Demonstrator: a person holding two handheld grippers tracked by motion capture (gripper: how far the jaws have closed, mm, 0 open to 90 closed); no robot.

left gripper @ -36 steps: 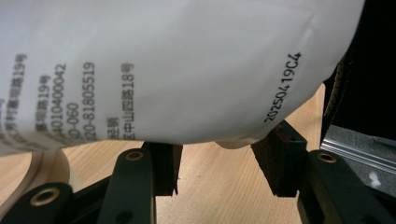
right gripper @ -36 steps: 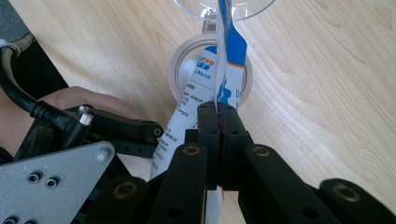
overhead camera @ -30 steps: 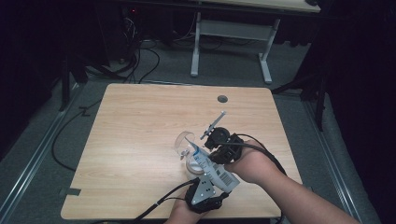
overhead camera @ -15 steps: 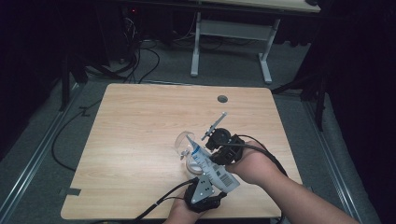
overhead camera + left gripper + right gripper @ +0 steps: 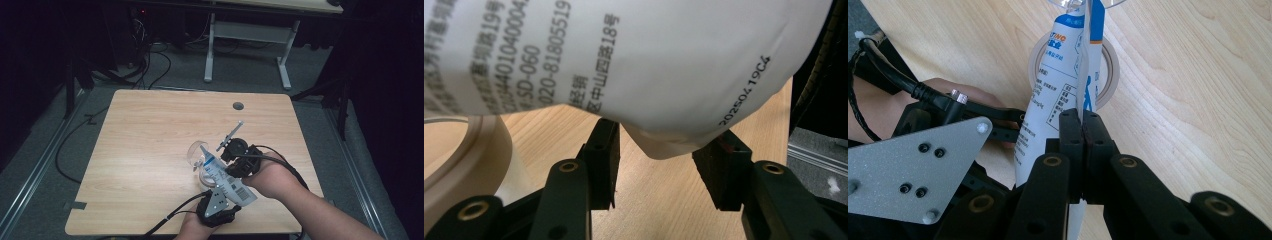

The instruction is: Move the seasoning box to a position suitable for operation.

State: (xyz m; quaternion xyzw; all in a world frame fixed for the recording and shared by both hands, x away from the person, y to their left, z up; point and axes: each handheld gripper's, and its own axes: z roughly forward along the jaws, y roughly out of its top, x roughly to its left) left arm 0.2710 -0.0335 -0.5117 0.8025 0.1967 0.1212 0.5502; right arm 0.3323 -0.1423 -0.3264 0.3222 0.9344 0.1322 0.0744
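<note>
Light wood-grain tabletop (image 5: pixel 150 150), things clustered near the person's edge. Right gripper (image 5: pixel 1082 131): its black fingers (image 5: pixel 1071 150) pressed together, pinching the edge seam of a white-and-blue printed plastic pouch (image 5: pixel 1058 100). The pouch hangs above the tabletop, and its far end reaches a clear round glass container (image 5: pixel 197 151) that sits just beyond. Under the pouch, flat on the wood, lies a beige roll of tape (image 5: pixel 1110 65).

Left gripper (image 5: pixel 664 160): fingers (image 5: pixel 604 150) spread, one on each side of the pouch's lower corner (image 5: pixel 664 145); contact cannot be told. The tape ring's edge (image 5: pixel 469 150) shows beside it.

High view: left gripper (image 5: pixel 216 202) at the near edge, right gripper (image 5: pixel 239 160) just beyond it, the pouch (image 5: pixel 226 180) between them.
</note>
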